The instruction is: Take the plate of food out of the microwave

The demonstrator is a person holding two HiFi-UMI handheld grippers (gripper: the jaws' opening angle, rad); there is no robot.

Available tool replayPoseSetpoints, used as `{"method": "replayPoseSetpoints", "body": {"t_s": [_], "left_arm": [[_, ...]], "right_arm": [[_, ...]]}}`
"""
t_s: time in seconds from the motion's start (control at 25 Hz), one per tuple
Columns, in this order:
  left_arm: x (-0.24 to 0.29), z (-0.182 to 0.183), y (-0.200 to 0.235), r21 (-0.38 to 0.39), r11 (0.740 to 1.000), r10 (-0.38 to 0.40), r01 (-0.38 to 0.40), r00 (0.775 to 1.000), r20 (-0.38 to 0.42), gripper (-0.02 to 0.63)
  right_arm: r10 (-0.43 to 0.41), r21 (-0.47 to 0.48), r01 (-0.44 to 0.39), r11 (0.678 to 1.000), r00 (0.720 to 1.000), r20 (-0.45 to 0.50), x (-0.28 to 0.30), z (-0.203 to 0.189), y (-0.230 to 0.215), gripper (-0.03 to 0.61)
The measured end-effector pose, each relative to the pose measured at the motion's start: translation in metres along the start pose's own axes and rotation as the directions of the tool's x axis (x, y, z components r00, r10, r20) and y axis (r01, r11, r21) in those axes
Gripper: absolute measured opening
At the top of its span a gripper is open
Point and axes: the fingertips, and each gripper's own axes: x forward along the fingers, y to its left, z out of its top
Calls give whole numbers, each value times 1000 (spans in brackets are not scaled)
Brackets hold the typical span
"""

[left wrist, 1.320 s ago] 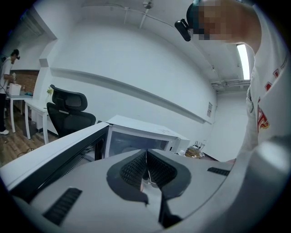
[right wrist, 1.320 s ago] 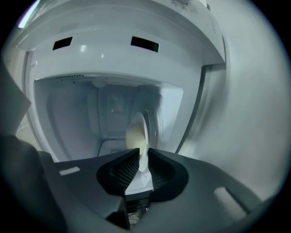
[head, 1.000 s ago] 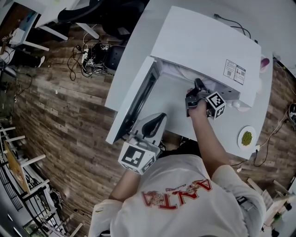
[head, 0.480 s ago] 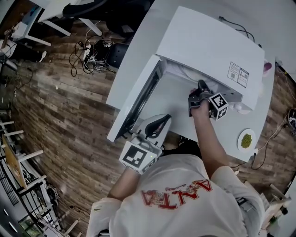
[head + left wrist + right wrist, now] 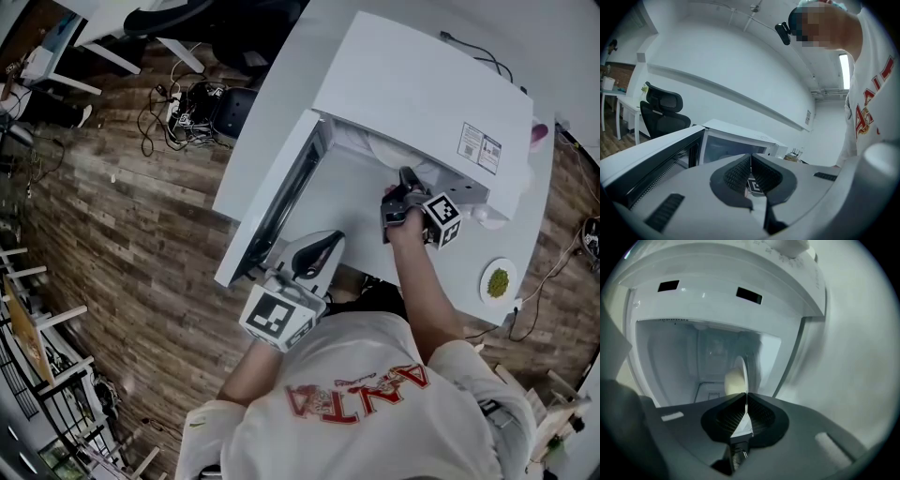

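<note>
Our right gripper (image 5: 746,399) has just closed its jaws on the rim of the plate (image 5: 742,366), which sits inside the open microwave (image 5: 422,89) with a pale lump of food (image 5: 732,380) on it. Our left gripper (image 5: 751,158) hangs beside the door (image 5: 272,202), jaws clenched on nothing.

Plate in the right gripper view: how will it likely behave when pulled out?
Probably stiff: the plate shows a thin, straight rim. The right tool, whose jaws have just closed on that rim alone, holds it off-centre, so it may sag or pivot. The pale rounded food could roll off.
</note>
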Motion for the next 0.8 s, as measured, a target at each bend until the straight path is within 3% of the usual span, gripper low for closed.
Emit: {"method": "replayPoseSetpoints", "body": {"t_s": [0.8], "left_arm": [[-9, -11, 0, -14, 999, 37, -38, 999, -23, 14]], "right_arm": [[44, 22, -43, 999, 998, -52, 18, -4, -6, 35]]}}
